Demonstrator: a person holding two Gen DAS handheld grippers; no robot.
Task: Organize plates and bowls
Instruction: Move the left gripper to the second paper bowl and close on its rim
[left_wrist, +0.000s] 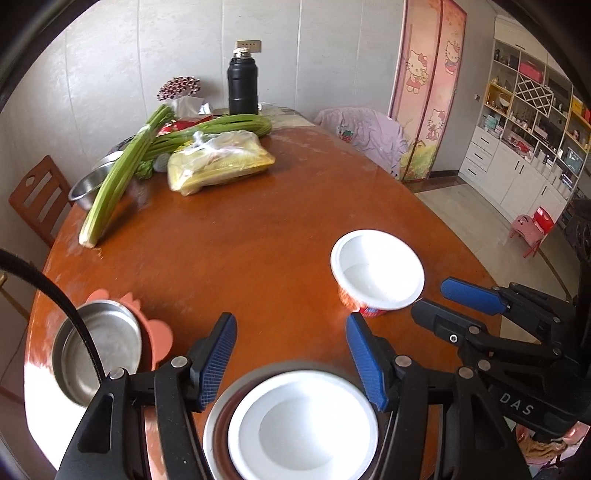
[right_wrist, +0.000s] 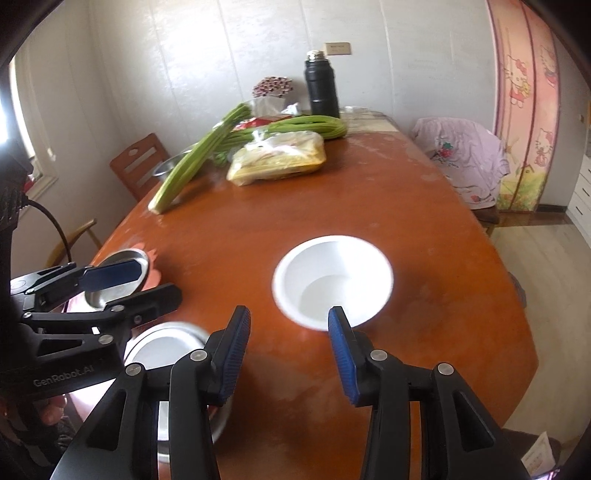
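A white paper bowl (right_wrist: 332, 280) with a red label (left_wrist: 376, 269) stands on the orange-brown table (left_wrist: 258, 229). My right gripper (right_wrist: 288, 312) (left_wrist: 432, 297) is open at its near rim, with nothing between the fingers. The left gripper (left_wrist: 290, 319) (right_wrist: 157, 280) is also open and holds nothing. It hovers above a second white bowl (left_wrist: 299, 424) (right_wrist: 166, 350) nested in a steel bowl (left_wrist: 214, 417). Further left, another steel bowl (left_wrist: 99, 350) (right_wrist: 122, 258) rests on a pink flower-shaped plate (left_wrist: 159, 332).
Celery (left_wrist: 118, 177), long beans (left_wrist: 221, 127), a yellow bagged packet (left_wrist: 218, 162), a steel basin (left_wrist: 86, 188) and a black flask (left_wrist: 242, 85) crowd the far end. Wooden chairs (left_wrist: 37, 195) stand left. A chair with pink cloth (left_wrist: 365, 134) is on the right. A black cable (left_wrist: 74, 317) crosses the left.
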